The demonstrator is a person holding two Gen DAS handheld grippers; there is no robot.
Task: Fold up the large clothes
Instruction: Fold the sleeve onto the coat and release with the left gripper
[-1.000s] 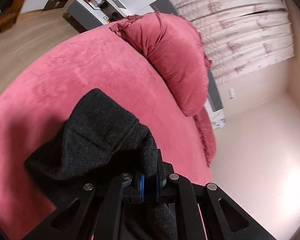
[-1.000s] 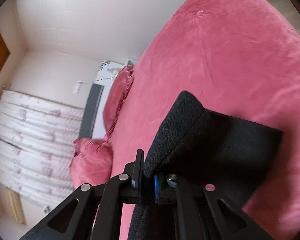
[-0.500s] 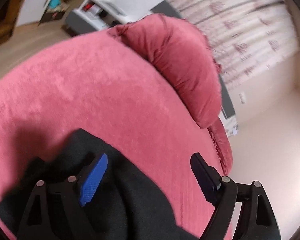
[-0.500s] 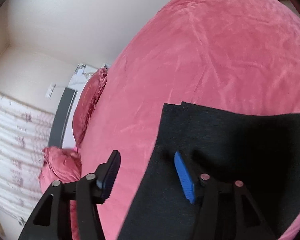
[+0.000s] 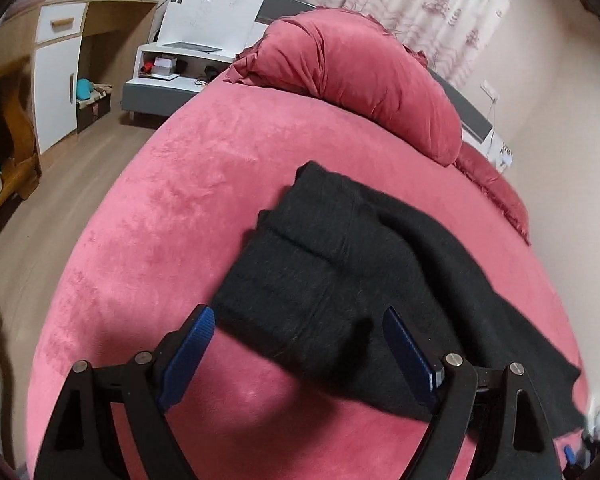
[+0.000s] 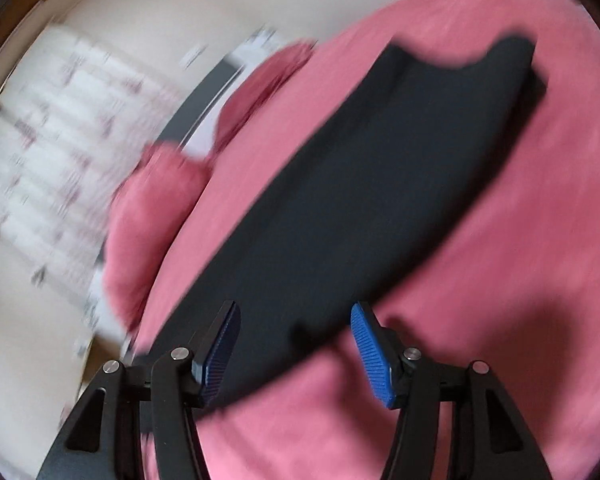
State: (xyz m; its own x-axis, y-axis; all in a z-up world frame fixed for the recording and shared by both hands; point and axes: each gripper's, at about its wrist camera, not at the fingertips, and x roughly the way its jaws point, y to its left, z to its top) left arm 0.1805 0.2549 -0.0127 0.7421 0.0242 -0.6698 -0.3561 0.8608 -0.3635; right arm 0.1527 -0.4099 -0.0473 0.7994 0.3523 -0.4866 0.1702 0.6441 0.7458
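My left tongs (image 5: 296,354) stood released, their blue pads wide apart at the bottom of the left wrist view, having just been opening; nothing was pinched between them, though the near edge of the black garment (image 5: 364,276) showed in the gap beyond the pads. That garment lay folded on the pink bed (image 5: 160,216), stretching from the middle of the frame toward the lower right, with its layered end pointing at the red pillow (image 5: 356,80) in the upper middle. My right tongs (image 6: 296,350) were likewise released after just opening, with the garment (image 6: 360,200) lying flat past them and no cloth pressed by either pad. In that blurred right wrist view the dark strip ran from the bottom centre up to the upper right across the bed (image 6: 520,280), and the pillows (image 6: 156,216) sat at the left.
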